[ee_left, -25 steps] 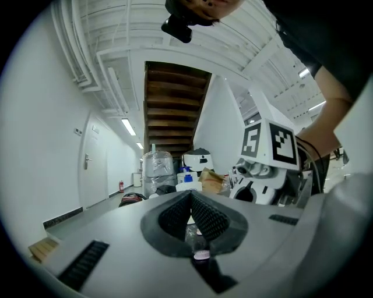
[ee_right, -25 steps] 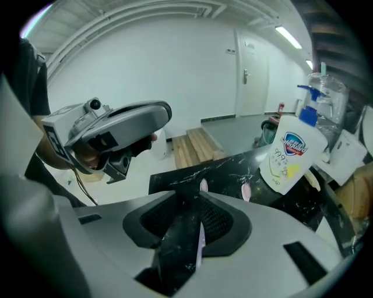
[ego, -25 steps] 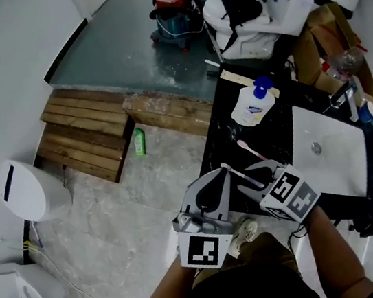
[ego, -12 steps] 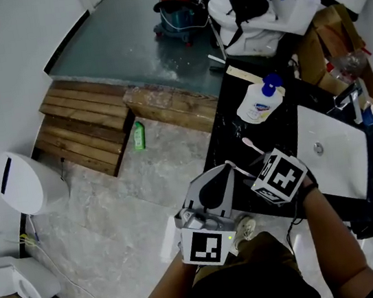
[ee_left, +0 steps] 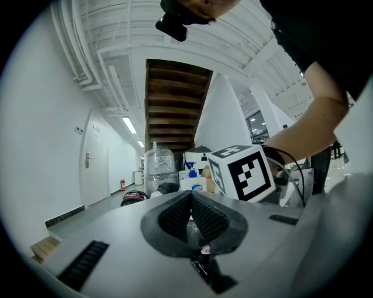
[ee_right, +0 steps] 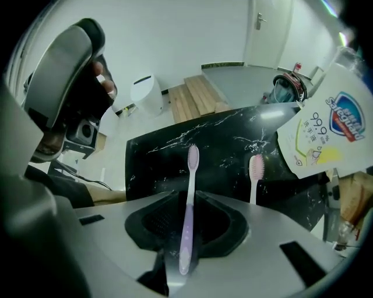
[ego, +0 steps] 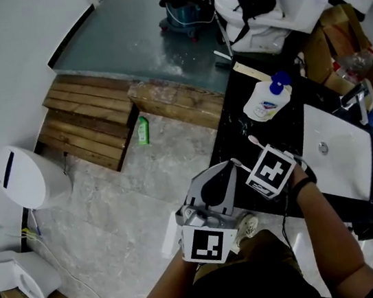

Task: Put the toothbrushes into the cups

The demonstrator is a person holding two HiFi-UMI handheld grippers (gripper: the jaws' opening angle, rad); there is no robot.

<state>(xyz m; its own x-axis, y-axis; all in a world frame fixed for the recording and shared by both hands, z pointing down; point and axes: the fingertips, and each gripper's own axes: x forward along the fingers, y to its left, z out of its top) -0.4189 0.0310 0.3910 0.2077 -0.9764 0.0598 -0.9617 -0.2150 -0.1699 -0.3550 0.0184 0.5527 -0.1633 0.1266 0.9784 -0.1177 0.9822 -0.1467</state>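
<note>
A purple toothbrush (ee_right: 189, 198) stands upright between the jaws of my right gripper (ee_right: 189, 205), which is shut on its handle. In the head view that gripper (ego: 252, 170) hangs over the near end of the black counter (ego: 239, 130), and the brush head (ego: 235, 165) reaches toward the tips of my left gripper (ego: 229, 166). The left gripper (ee_left: 191, 198) is shut, its pads meeting at the tip, and hangs just off the counter's near-left edge. A pink toothbrush (ee_right: 255, 171) lies on the counter ahead, also seen in the head view (ego: 255, 142). I can make out no cup for certain.
A white soap bottle (ego: 267, 101) with a blue pump lies on the counter beyond the pink brush. A white sink (ego: 339, 150) is set in to the right, with a tap (ego: 349, 96) behind it. Bags and boxes crowd the far end. Wooden steps (ego: 89, 128) lie on the floor to the left.
My right gripper has moved forward and left with the purple toothbrush, its marker cube turning, and now sits close to the left gripper's tips. The left gripper has barely moved.
</note>
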